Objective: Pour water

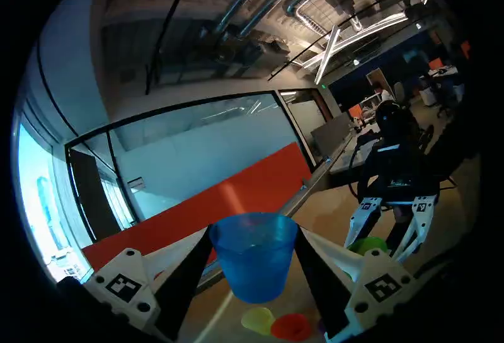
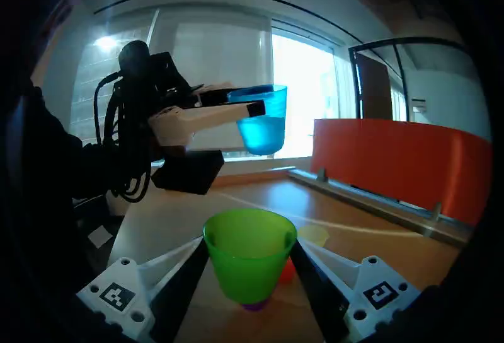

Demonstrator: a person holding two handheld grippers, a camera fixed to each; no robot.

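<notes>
Two cups in hand: one gripper is holding each, as set out view by view below.

**Left gripper view**
- Left gripper (image 1: 254,237): jaws are standing at a middling width, both fingers pressing on the blue cup (image 1: 254,261).
- Blue cup: it is sitting upright between the fingers, raised above the table (image 1: 318,214) and appearing part-filled.
- Right gripper (image 1: 378,248): it is hanging further off to the right, fingers pointing down around the green cup (image 1: 368,244).
- Below the blue cup: a yellow cup (image 1: 258,319) and an orange cup (image 1: 291,326) are lying side by side on the table.
- Surroundings: an orange partition (image 1: 252,195) is running along the table's far edge under a glass wall.
- Writing: square marker tags (image 1: 123,286) are showing on the finger bases; a wall sign (image 1: 135,183) is too small to read.

**Right gripper view**
- Right gripper (image 2: 249,245): jaws are closing on the green cup (image 2: 250,264), one finger pressing each side.
- Green cup: it is standing upright and open-mouthed; whether it is touching the table (image 2: 183,217) cannot be told.
- In the way: the green cup is hiding most of an orange item (image 2: 288,271) and a purple item (image 2: 255,306) close behind and beneath it.
- Left gripper (image 2: 258,102): it is reaching in from the left, carrying the blue cup (image 2: 263,125) higher than the green cup and beyond it.
- Person: a dark sleeve (image 2: 50,166) is holding that gripper.
- Table: a yellow cup (image 2: 313,234) is lying just past the green cup.
- Backdrop: the orange partition (image 2: 403,160) is standing at right.
- Writing: marker tags (image 2: 114,294) carry patterns, no legible text.
</notes>
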